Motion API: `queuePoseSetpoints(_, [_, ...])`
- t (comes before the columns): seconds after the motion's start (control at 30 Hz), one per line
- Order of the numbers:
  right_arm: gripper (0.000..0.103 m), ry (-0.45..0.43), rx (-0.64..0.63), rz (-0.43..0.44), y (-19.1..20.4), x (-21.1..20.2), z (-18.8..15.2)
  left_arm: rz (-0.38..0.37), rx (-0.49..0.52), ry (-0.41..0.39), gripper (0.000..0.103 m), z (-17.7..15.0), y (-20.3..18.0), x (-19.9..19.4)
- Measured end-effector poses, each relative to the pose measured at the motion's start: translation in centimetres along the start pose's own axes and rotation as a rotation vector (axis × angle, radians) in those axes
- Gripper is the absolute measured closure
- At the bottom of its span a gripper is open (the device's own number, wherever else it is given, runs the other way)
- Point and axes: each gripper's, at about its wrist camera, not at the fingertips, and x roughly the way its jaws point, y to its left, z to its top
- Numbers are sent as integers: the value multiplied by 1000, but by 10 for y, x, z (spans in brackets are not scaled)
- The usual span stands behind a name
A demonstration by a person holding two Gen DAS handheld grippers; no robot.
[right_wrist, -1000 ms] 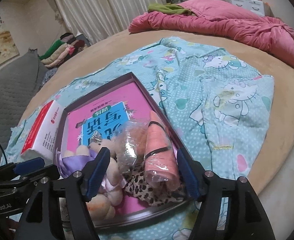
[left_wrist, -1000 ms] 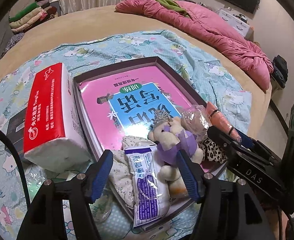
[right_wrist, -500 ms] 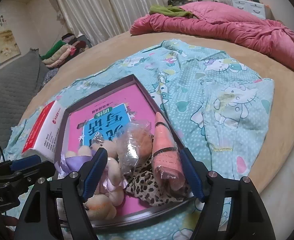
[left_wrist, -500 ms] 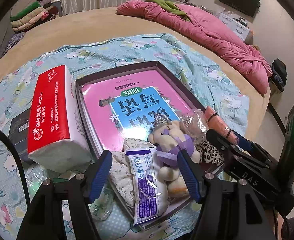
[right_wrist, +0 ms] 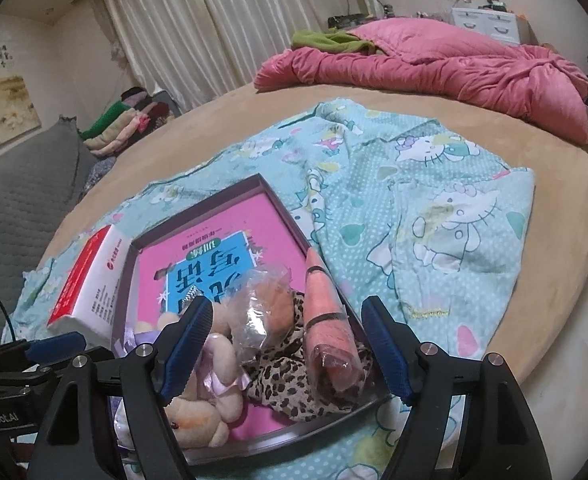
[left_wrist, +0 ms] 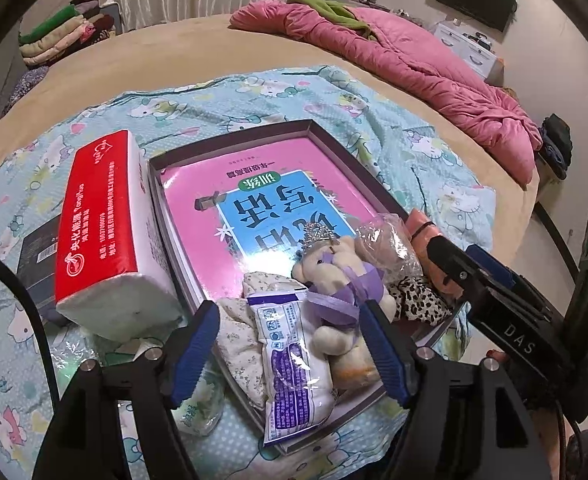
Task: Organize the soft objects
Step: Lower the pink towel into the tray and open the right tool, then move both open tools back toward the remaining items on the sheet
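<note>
Hovering noted: left hand-held gripper [left_wrist: 289, 344] opening, pads clear of white-purple plastic packet [left_wrist: 289, 364] and cream plush bear [left_wrist: 342, 280] in shallow dark tray [left_wrist: 326, 136] on bed. Right hand-held gripper [right_wrist: 285, 344] wide, empty, above pink rolled cloth [right_wrist: 328, 332]. Judged between placements; next item's selection required.

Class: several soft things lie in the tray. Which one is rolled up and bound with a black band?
The salmon-pink rolled cloth by the tray's right wall; the teddy bear and leopard-print fabric are unbound.
</note>
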Motion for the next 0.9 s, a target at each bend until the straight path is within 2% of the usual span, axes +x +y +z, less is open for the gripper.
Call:
queuePoseSetpoints(0.33, [25,-38,-6,-4,2,-7,2,15,10,-6,24,-2,0,-6])
queuePoseSetpoints(0.57, [21,-82,-68,-19,16,-18,2,41,23,-20,24,-5,0,-16])
queuePoseSetpoints(0.9, [21,-91,-72,-14,24,-30,1,63,29,-32,23,-14,4,-29])
